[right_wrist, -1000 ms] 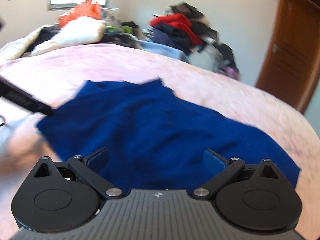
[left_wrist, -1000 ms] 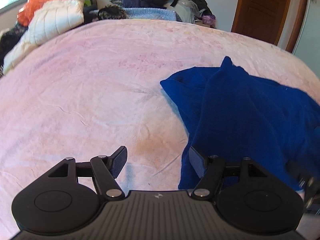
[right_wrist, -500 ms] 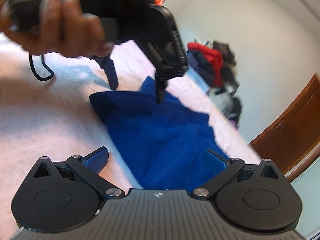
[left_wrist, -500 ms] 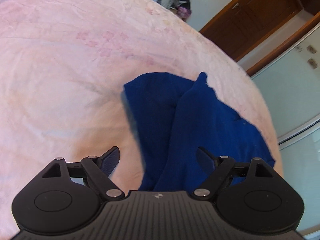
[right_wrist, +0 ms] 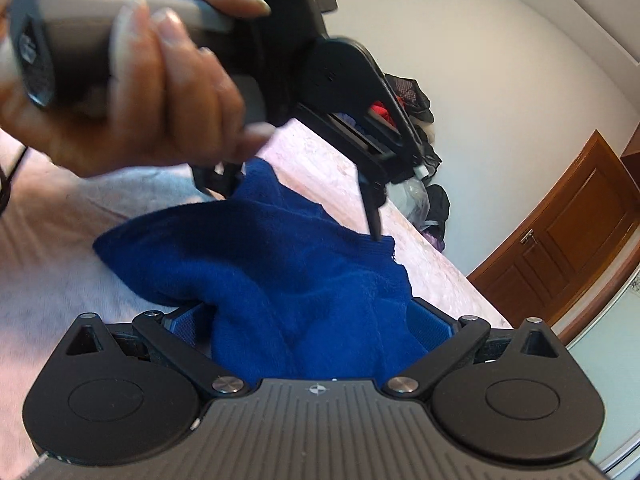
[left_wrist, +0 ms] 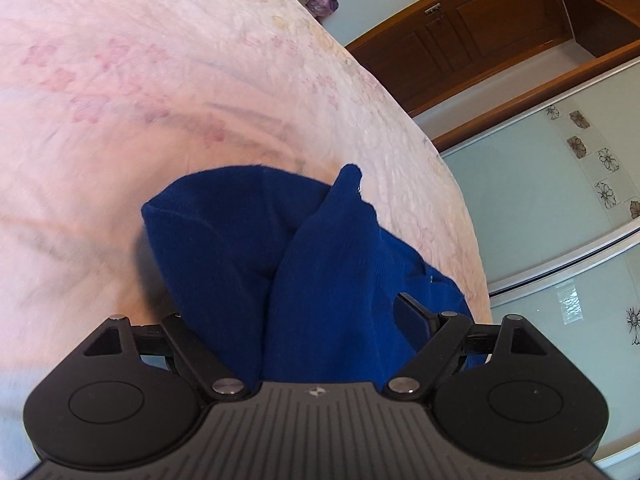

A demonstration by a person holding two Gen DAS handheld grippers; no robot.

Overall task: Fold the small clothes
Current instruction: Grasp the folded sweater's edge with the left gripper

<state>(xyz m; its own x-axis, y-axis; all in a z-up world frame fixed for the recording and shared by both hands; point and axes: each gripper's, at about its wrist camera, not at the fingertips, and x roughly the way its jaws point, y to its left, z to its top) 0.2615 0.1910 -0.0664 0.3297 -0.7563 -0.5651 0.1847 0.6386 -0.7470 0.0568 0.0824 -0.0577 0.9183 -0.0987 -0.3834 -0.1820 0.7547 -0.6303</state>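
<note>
Blue garment (left_wrist: 320,280) lies bunched on the pink bed (left_wrist: 160,100), running lengthwise away between both spread, empty grippers: left gripper (left_wrist: 296,316), right gripper (right_wrist: 312,320).

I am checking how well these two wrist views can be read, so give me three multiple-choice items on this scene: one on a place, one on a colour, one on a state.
1. Where does the garment lie?
A. On the pink bedspread
B. On a chair
C. On the floor

2. What colour is it?
A. Red
B. Dark blue
C. White

3. How do the jaws of the left gripper stand?
A. Shut with nothing between
B. Wide apart, with cloth between them
C. Out of view

Key: 1 A, pink spread borders the cloth on the sides that show; 2 B, blue in both views; 3 B, the fingers stand wide either side of the cloth.
</note>
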